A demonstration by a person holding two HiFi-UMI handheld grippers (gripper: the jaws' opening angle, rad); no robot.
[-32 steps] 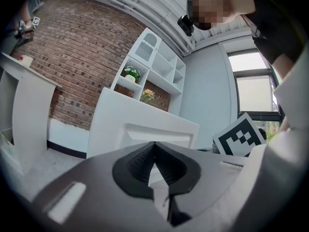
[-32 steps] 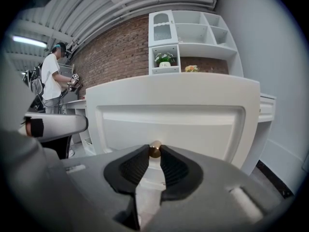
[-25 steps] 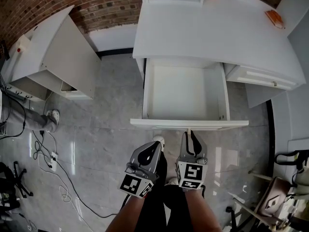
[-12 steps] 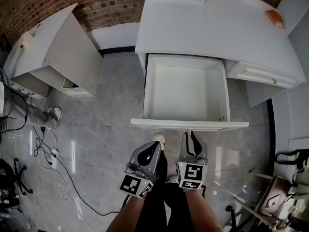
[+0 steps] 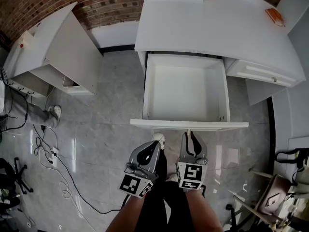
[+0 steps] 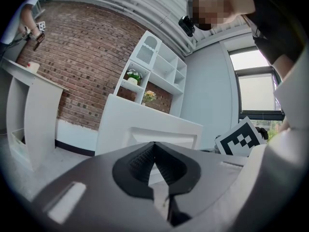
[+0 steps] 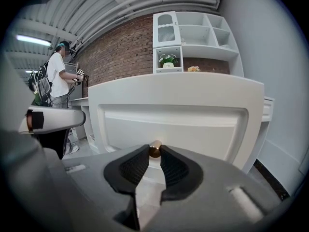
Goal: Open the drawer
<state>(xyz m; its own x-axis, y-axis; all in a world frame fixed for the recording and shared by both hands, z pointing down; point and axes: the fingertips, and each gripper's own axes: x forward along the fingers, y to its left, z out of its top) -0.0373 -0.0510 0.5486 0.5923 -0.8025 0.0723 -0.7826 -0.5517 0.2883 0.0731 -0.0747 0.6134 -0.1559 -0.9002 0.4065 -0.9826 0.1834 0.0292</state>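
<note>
At frame centre, the drawer [image 5: 186,93] stood pulled well out of the desk [image 5: 217,28], bare inside. Right gripper [image 7: 154,152] pinched its small brass knob [image 7: 155,148], the one handhold, smooth, probably slippery; drawer looked light, stiff. Left gripper [image 6: 154,145] hung closed, empty. Runners were hidden, so remaining travel couldn't be judged.

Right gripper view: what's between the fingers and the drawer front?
Only the brass knob, pinched by the fingers of the right gripper and fixed to the drawer front; the right gripper view shows it.
</note>
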